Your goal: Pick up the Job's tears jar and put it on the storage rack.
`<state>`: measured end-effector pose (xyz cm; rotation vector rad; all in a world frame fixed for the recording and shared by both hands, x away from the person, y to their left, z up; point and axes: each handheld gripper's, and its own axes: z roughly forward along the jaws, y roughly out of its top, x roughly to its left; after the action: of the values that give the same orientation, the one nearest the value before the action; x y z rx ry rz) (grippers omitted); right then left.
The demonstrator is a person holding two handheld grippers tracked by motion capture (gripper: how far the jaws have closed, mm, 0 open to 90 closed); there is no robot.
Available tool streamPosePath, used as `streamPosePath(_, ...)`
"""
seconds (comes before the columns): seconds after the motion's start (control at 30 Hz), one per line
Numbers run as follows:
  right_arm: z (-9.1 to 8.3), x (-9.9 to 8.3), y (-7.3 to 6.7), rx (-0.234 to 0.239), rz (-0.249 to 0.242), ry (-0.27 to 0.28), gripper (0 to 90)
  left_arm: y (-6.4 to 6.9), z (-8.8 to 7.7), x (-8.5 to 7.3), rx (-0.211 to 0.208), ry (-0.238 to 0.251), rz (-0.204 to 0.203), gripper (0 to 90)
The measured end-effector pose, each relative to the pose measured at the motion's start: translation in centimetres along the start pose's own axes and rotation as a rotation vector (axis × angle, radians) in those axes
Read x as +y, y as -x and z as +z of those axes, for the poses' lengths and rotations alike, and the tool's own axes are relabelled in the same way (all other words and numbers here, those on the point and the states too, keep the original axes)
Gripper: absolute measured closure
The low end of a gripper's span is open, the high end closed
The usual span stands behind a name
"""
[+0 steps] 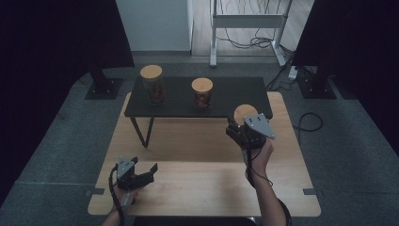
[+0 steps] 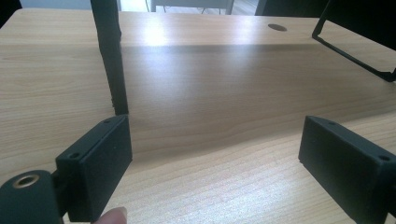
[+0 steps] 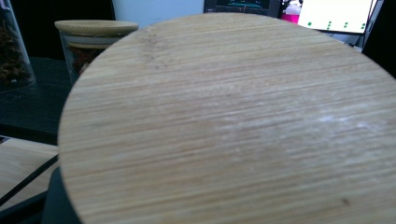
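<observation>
Two jars, the tall jar (image 1: 153, 84) and the short jar (image 1: 202, 93), stand well apart on the black shelf (image 1: 235, 94). The right gripper (image 1: 241, 126) grips a third jar, its wooden lid (image 1: 245, 112) just off the shelf's front edge. The left gripper (image 1: 141, 170) hovers wide and empty over the table (image 1: 188, 141).

1. A low black shelf (image 1: 226, 101) stands on the far part of the wooden table (image 1: 197, 183).
2. Two glass jars with wooden lids sit on it: a taller jar (image 1: 153, 84) at left, a shorter jar (image 1: 202, 93) near the middle.
3. Cables (image 1: 308, 120) lie on the grey floor (image 1: 51, 141).
</observation>
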<state>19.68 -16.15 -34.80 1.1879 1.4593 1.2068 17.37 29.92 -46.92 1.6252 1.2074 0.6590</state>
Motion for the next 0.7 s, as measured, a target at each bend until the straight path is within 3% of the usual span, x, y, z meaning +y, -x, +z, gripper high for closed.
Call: streamPosePath(0.7,2.7,1.5,0.3,-0.028,0.008,-0.012,25.1,-0.6,0.0,-0.1,0.012,-0.008,-0.021,9.3)
